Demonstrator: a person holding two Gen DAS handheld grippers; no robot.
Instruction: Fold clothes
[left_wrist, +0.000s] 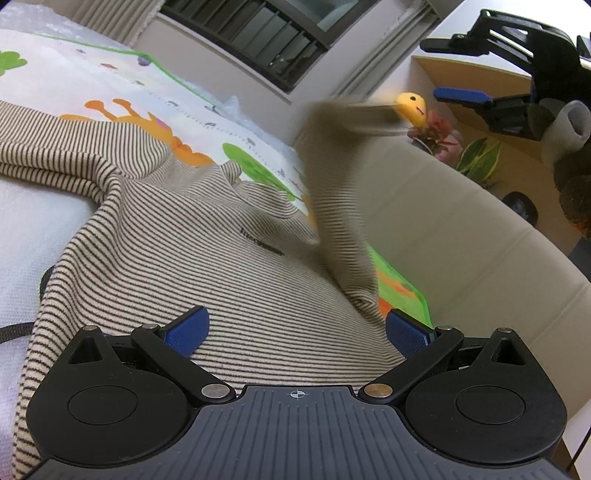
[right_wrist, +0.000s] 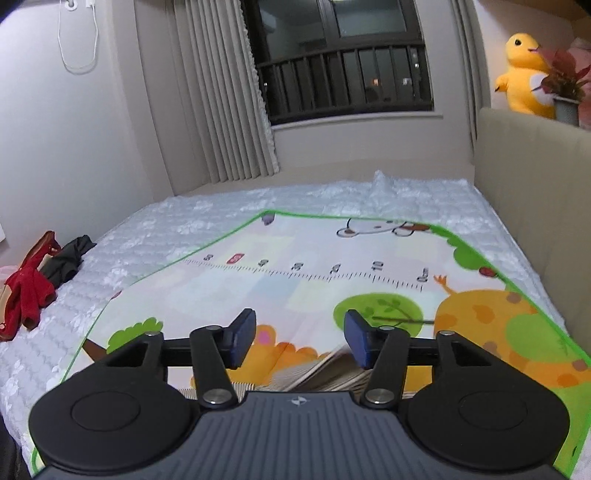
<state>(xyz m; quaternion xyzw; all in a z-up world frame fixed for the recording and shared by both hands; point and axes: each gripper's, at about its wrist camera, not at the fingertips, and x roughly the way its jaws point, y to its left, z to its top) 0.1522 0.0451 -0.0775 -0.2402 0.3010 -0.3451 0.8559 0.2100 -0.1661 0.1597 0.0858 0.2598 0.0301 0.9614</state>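
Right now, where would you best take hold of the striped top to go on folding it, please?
Probably by the sleeve, which is blurred and seems to be in the air on the right of the striped top. The right gripper is open above it; coming down from there onto the cuff end suits, since the body lies flat under the open left gripper.

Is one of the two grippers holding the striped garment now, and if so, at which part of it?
Neither holds anything. The left gripper is open over the striped sweater. The right gripper is open too; the blurred sleeve is not between its fingers.
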